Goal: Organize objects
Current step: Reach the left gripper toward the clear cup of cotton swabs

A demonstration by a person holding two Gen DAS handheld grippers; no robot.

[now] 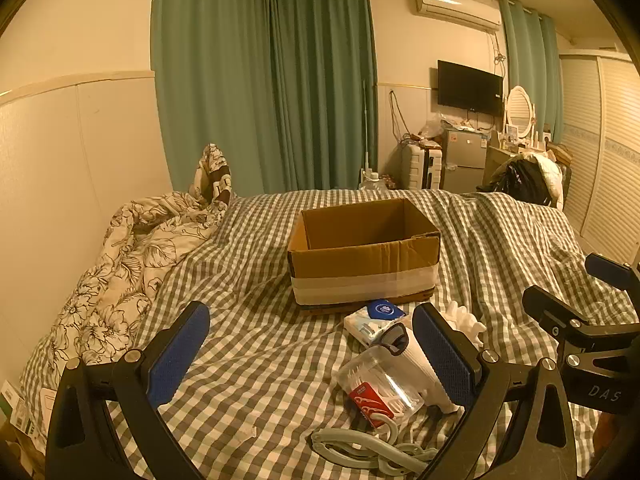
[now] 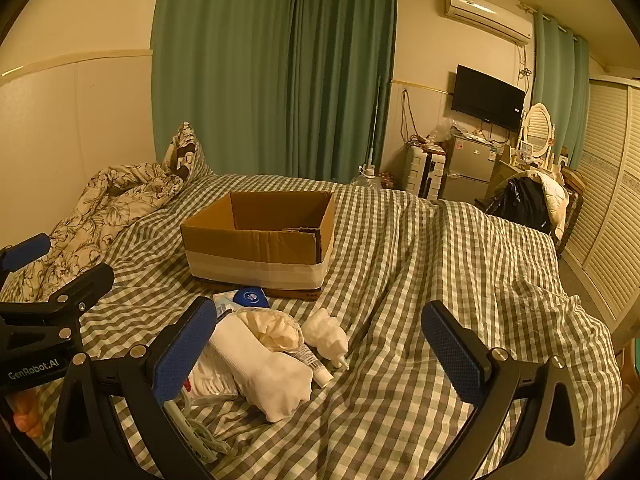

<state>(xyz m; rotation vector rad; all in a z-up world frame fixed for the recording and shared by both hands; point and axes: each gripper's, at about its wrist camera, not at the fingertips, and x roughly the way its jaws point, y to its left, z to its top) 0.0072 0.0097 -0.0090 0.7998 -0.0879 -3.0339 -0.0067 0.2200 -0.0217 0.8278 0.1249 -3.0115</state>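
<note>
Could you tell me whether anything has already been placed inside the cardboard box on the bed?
No, the cardboard box shows only bare brown inner walls, while the clutter lies on the checked bedsheet in front of it.

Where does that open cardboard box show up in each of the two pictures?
Left wrist view: the cardboard box sits just right of centre on the checked bed.
Right wrist view: the cardboard box sits left of centre.
Shared landmark: the blue pouch lying just in front of it.
</note>
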